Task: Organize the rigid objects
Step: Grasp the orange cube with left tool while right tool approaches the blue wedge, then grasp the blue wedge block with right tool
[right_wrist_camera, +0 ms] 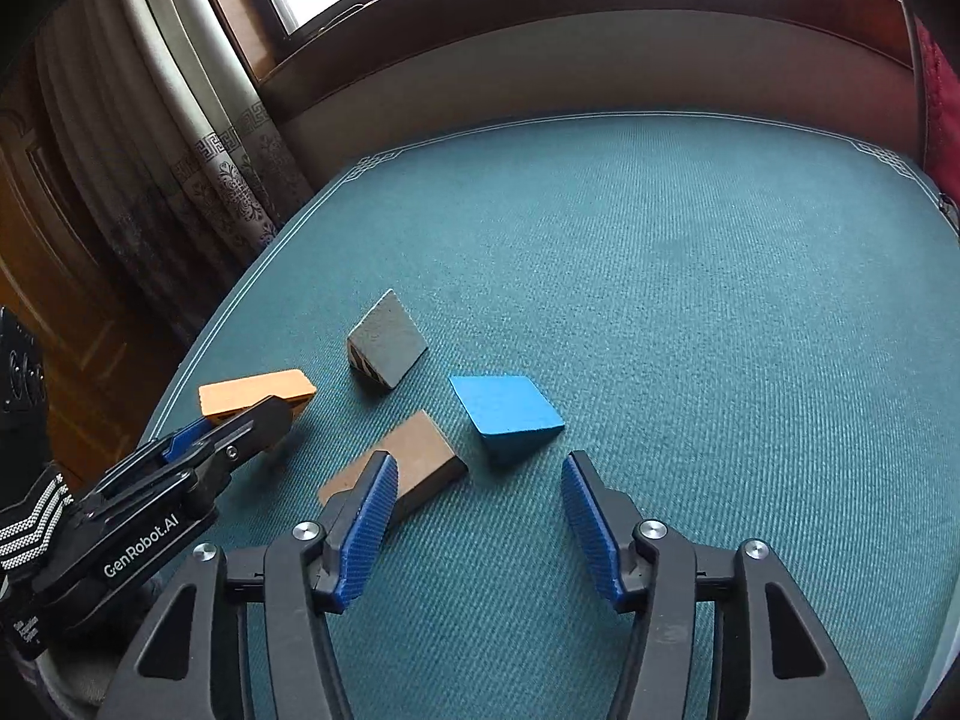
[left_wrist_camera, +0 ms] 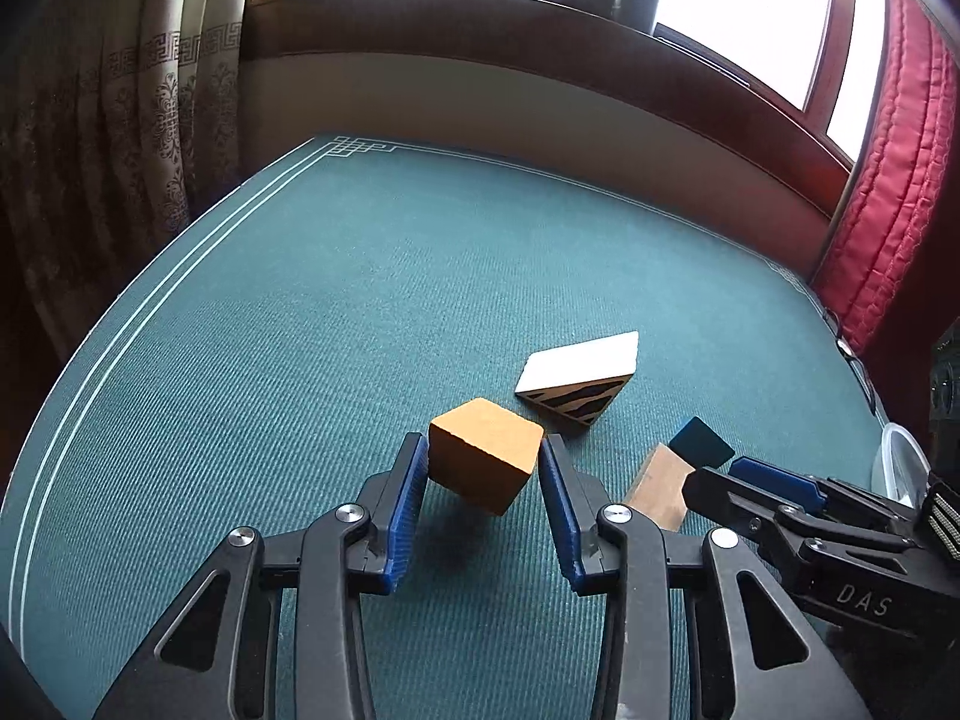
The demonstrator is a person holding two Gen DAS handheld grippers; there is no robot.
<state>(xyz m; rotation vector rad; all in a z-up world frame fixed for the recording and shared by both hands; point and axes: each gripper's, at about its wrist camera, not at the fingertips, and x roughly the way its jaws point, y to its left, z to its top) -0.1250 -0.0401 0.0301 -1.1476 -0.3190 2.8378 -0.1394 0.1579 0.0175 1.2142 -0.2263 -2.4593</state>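
Now left gripper (left_wrist_camera: 483, 468) clamps orange wooden cube (left_wrist_camera: 485, 455) by corners, could twist out; right gripper (right_wrist_camera: 480, 516) apart, empty.

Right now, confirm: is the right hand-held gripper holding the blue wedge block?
No: the right hand-held gripper stands open, the blue wedge block lying beyond its fingertips.

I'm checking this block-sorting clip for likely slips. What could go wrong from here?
1. The left gripper holds the orange block tilted, on its corners; it may twist out.
2. The right gripper is open, its left finger over the brown block, so closing might nudge it or the adjacent blue wedge.
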